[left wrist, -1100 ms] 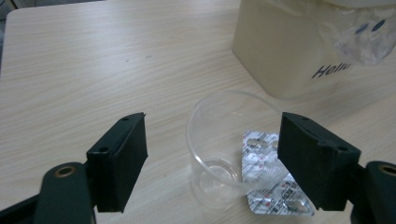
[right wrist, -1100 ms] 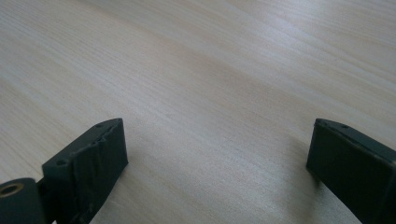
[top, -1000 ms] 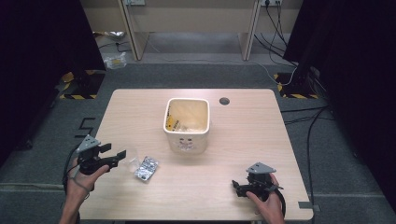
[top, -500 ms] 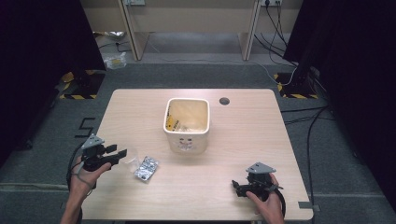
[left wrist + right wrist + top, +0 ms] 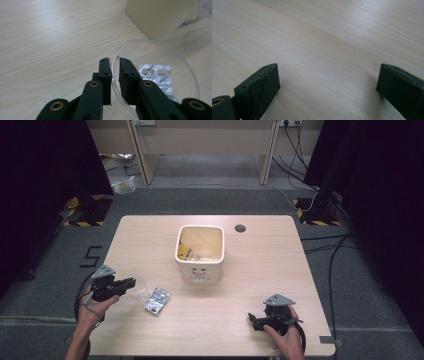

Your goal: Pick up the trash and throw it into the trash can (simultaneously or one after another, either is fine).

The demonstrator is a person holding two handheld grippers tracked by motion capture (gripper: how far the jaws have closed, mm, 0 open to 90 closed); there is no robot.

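Left gripper (image 5: pixel 114 65) has just closed on the rim of a clear plastic dish (image 5: pixel 160 75) lying near the table's (image 5: pixel 260 265) near-left edge, one jaw inside the wall and one outside; right gripper (image 5: pixel 255 321) rests spread and empty at near right. Judged light, thin, flexible and slippery: grip only the rim and lift gently, since it may bow or slip. The left gripper view gives the pinch and the foil blister pack (image 5: pixel 157 77) seen through the dish; the high view places it left of the cream bin (image 5: pixel 200 251).
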